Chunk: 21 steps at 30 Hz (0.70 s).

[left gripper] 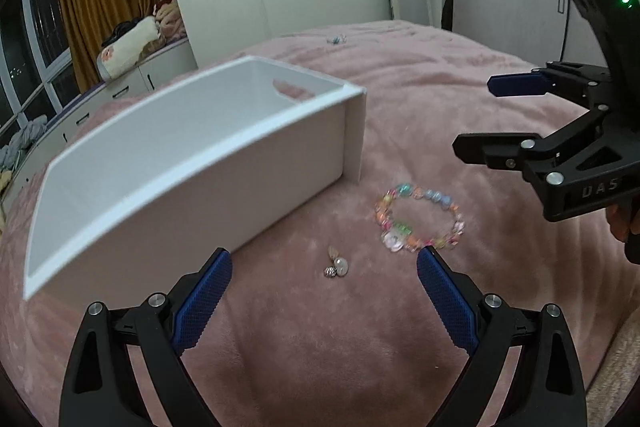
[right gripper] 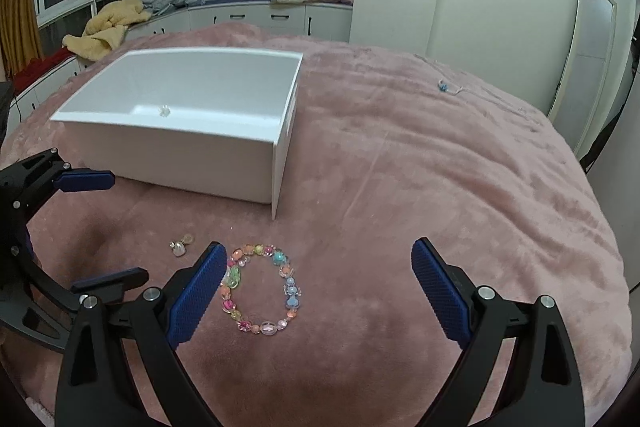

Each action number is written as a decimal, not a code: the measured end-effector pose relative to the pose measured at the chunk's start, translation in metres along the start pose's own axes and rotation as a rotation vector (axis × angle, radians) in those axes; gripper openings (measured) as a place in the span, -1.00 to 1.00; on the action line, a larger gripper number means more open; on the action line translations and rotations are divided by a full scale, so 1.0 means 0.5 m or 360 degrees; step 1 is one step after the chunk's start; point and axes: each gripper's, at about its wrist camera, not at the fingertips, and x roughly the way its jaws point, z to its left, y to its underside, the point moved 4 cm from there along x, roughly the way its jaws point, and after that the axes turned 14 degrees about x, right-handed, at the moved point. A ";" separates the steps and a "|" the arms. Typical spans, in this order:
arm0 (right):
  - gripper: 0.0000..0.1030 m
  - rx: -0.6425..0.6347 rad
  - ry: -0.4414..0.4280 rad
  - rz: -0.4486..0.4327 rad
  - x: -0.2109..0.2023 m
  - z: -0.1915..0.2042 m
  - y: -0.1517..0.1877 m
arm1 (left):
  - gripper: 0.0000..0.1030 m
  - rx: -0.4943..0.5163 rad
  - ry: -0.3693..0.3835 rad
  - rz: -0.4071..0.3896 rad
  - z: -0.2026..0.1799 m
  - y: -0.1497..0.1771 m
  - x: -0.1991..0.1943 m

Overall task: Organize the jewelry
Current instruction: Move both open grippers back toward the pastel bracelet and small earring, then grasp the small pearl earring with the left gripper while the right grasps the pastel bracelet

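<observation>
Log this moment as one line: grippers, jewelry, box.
left gripper: open, empty | right gripper: open, empty | beaded bracelet: on pink blanket | small charms: beside it | white box: one small piece inside

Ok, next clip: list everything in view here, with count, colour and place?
Box: one, white, open-topped, on the blanket's left half; a tiny clear piece lies inside.
Bead bracelet: one, multicoloured, on the blanket in front of the box.
Earrings: small pale cluster, left of the bracelet.
Blue trinket: one, far right on the blanket.
Blanket: one, pink, covering the bed.
Left gripper: black with blue pads, open, above the earrings.
Right gripper: same, open, over the bracelet.
</observation>
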 end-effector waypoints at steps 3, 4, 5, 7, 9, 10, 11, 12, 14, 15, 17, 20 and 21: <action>0.78 0.0005 0.0019 0.0040 0.024 0.000 0.012 | 0.84 -0.0021 0.0007 0.0036 0.004 0.013 0.028; 0.78 0.0009 0.0021 0.0049 0.030 0.000 0.015 | 0.83 -0.0028 0.0015 0.0049 0.005 0.019 0.039; 0.77 0.0014 0.0027 0.0064 0.040 0.001 0.021 | 0.83 -0.0034 0.0025 0.0055 0.006 0.022 0.046; 0.75 0.0016 0.0036 0.0089 0.052 0.001 0.026 | 0.83 -0.0045 0.0030 0.0069 0.007 0.030 0.059; 0.73 0.0021 0.0040 0.0112 0.063 0.002 0.034 | 0.82 -0.0059 0.0040 0.0072 0.008 0.037 0.071; 0.72 0.0025 0.0042 0.0124 0.069 0.001 0.037 | 0.79 -0.0066 0.0040 0.0081 0.009 0.041 0.079; 0.70 0.0029 0.0041 0.0133 0.072 0.001 0.038 | 0.69 -0.0074 0.0049 0.0090 0.009 0.044 0.085; 0.70 0.0034 0.0043 0.0142 0.077 0.000 0.041 | 0.63 -0.0081 0.0061 0.0098 0.009 0.045 0.090; 0.64 0.0037 0.0052 0.0160 0.084 -0.001 0.046 | 0.56 -0.0090 0.0068 0.0115 0.008 0.049 0.100; 0.62 0.0039 0.0056 0.0170 0.087 -0.002 0.048 | 0.55 -0.0092 0.0066 0.0115 0.008 0.051 0.104; 0.57 0.0041 0.0062 0.0191 0.095 -0.003 0.053 | 0.49 -0.0101 0.0067 0.0113 0.010 0.049 0.105; 0.40 0.0050 0.0057 0.0239 0.110 -0.007 0.064 | 0.41 -0.0111 0.0076 0.0111 0.010 0.047 0.112; 0.29 0.0054 0.0051 0.0267 0.117 -0.007 0.068 | 0.38 -0.0111 0.0078 0.0111 0.010 0.045 0.114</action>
